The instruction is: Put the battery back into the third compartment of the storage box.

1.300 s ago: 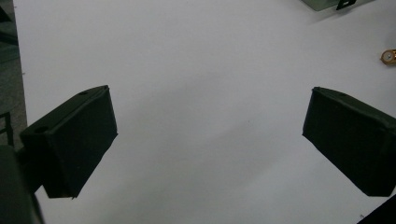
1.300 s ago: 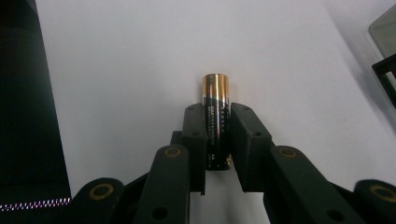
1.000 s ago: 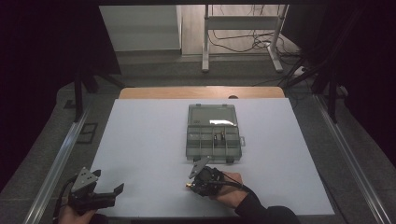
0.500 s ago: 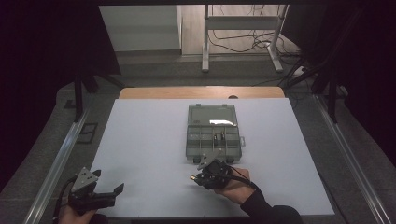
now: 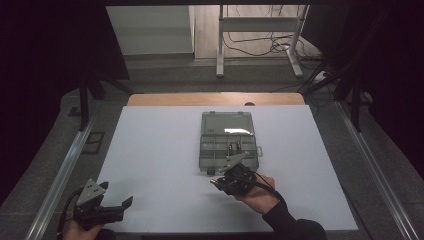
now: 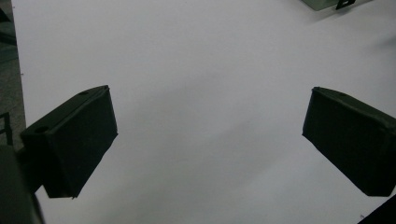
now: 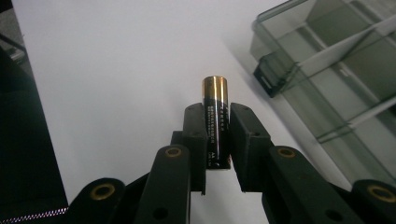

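A black and gold battery (image 7: pixel 215 122) stands clamped between the jaws of my right gripper (image 7: pixel 217 135); its gold end points away from the camera. In the high view my right gripper (image 5: pixel 220 182) hovers just in front of a clear grey compartment box (image 5: pixel 227 140) in the middle of the white table (image 5: pixel 150 150). The box's near corner and its latch (image 7: pixel 273 74) lie to the right in the right gripper view. My left gripper (image 5: pixel 120 206) rests at the table's front left edge, jaws spread wide over bare white surface (image 6: pixel 210 116).
A wooden board edge (image 5: pixel 215 99) runs along the table's back. Metal rails (image 5: pixel 65 165) flank both sides. Behind are a stand's legs (image 5: pixel 220 55) and cables on the floor. The box holds a few small items in its middle compartments.
My right gripper has shifted slightly forward and right, closer to the box's front edge, still holding the battery. The left gripper has stayed in place.
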The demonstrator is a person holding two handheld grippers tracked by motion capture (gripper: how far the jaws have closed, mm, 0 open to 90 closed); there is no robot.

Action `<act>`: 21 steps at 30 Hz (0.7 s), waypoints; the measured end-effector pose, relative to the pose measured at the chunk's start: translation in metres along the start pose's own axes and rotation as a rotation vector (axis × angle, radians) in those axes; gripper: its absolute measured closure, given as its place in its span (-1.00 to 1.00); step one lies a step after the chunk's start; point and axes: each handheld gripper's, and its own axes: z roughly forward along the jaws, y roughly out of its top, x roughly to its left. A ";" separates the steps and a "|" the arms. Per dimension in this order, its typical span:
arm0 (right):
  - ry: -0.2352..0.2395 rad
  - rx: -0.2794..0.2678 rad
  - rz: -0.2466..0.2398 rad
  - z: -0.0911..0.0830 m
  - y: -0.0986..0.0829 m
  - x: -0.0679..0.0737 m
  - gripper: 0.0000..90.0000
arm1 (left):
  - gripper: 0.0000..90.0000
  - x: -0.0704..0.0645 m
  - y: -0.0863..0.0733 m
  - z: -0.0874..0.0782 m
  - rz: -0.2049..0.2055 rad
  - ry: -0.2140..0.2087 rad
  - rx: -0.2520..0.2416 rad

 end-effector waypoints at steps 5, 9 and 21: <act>-0.022 -0.009 0.022 -0.005 0.000 -0.007 0.70 | -0.92 0.000 0.000 0.000 -0.001 -0.001 0.000; -0.043 -0.019 0.039 -0.009 -0.001 -0.013 0.70 | -0.92 0.000 0.000 0.000 -0.001 -0.002 0.000; -0.088 -0.041 0.088 -0.017 0.000 -0.029 0.70 | -0.92 0.001 0.000 0.000 -0.003 -0.003 0.000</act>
